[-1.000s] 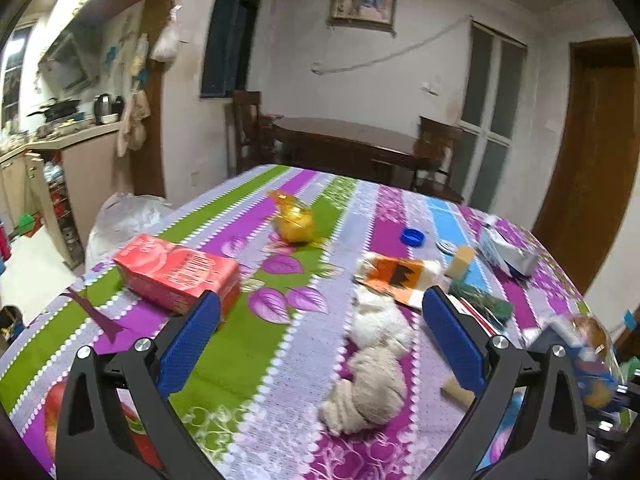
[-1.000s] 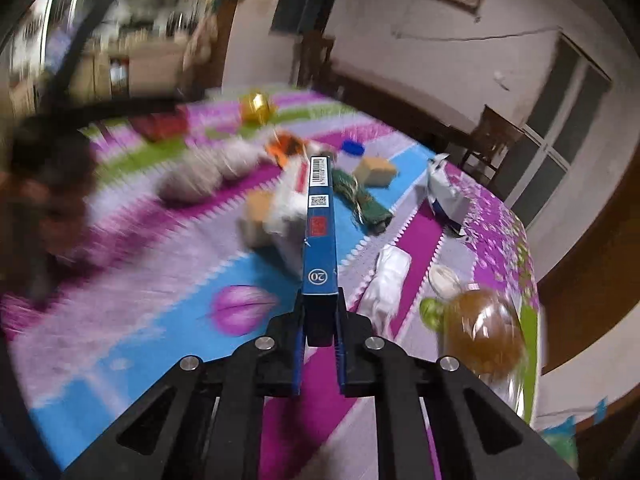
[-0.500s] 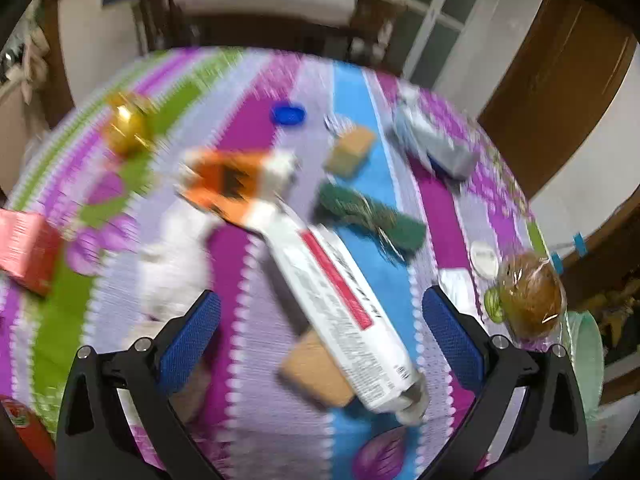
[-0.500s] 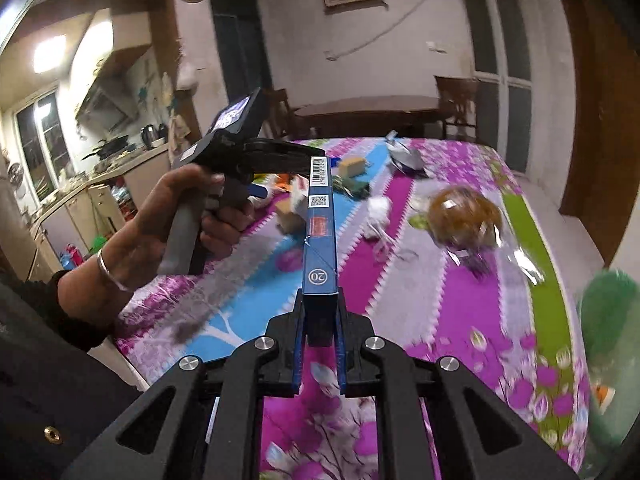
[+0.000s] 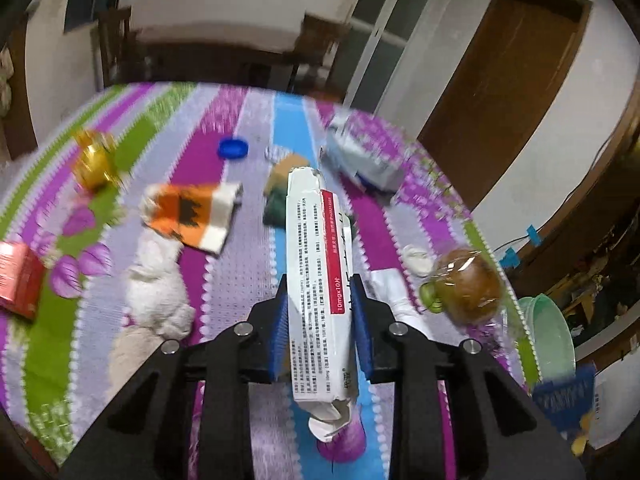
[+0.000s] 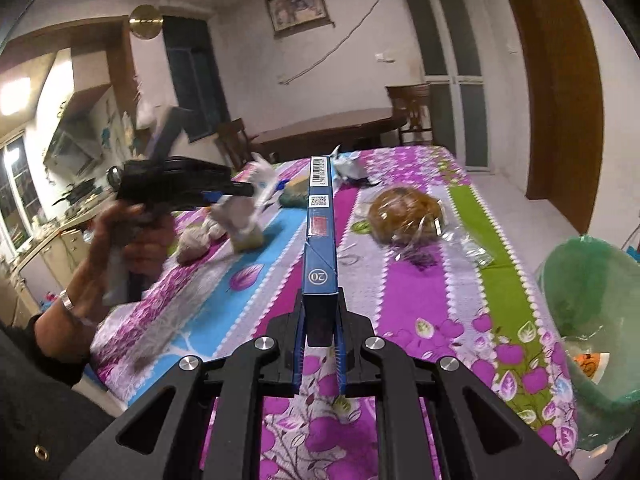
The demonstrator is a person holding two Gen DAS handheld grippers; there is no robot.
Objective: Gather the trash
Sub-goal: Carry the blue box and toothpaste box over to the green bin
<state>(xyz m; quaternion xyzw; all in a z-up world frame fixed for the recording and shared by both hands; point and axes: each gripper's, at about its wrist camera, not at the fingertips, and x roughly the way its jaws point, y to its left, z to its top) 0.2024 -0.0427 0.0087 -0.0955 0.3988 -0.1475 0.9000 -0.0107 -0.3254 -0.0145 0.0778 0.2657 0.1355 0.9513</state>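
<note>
The white carton (image 5: pixel 320 280), long and flat with a red stripe and a torn near end, is clamped between the blue pads of the left gripper (image 5: pixel 320 312) and held above the striped tablecloth (image 5: pixel 240 248). The right gripper (image 6: pixel 320 328) has its jaws closed on a narrow blue box (image 6: pixel 320 240) that points forward over the cloth. More trash lies on the table: an orange-and-white wrapper (image 5: pixel 192 216) left of the carton, crumpled white tissue (image 5: pixel 156 288) nearer on the left, a red box (image 5: pixel 16 276) at the left edge, a gold foil ball (image 5: pixel 94 160) and a blue cap (image 5: pixel 232 148) farther off, a crushed white pack (image 5: pixel 360 156) at the far right, and a brown bun in clear wrap (image 5: pixel 468 288) near the right edge. A green bin (image 6: pixel 592 320) lined with a bag stands just past the table's right edge. In the right view the person's left hand (image 6: pixel 132 240) grips its tool's handle, blurred.
</note>
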